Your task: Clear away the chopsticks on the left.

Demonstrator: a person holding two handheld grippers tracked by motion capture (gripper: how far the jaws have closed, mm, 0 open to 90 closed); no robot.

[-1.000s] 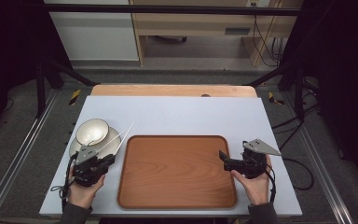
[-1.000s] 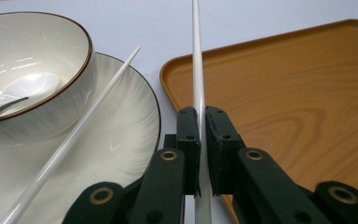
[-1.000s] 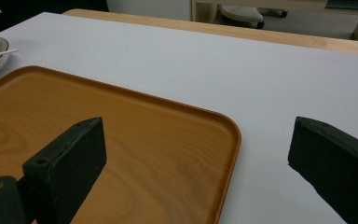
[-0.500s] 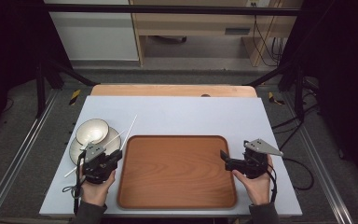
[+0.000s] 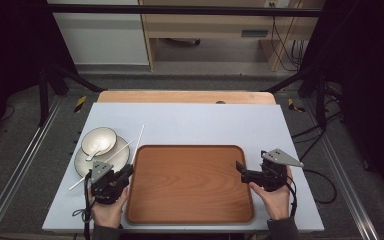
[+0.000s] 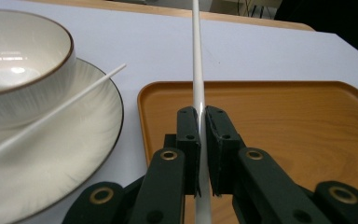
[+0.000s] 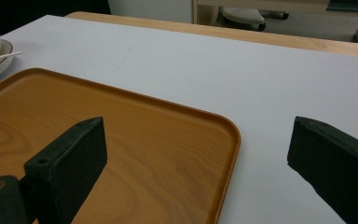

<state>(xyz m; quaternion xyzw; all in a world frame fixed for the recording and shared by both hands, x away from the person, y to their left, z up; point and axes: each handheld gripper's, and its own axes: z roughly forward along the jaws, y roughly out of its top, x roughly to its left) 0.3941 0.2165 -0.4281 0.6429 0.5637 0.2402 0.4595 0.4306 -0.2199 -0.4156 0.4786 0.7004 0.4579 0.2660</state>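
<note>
Jaws of the left gripper [image 6: 199, 140] are clamped tight on a thin white chopstick [image 6: 196, 60], which in the left gripper view runs straight up between the pads and out ahead over the near left corner of the wooden tray [image 6: 279, 126]. In the high view this chopstick [image 5: 139, 137] slants away from the left gripper [image 5: 125, 173], just off the tray's left edge [image 5: 136, 165]. It looks light, stiff and smooth, so it may slip or swing in the pads; the hold sits near its lower end, and a grip closer to the middle would likely leave less of it waving free. The right gripper [image 7: 198, 154] stands wide open with nothing between its jaws, beside the tray's right rim [image 7: 230, 140]; in the high view it [image 5: 242, 169] rests at that edge in the person's hand. Beyond the left gripper, a second chopstick [image 6: 51, 112] lies across the plate [image 6: 88, 140], touching its rim, and a pale bowl [image 6: 23, 74] with a dark edge sits on that plate. Farther off is the pale table surface [image 5: 205, 120], then a wooden strip [image 5: 185, 96] along its far side.
</note>
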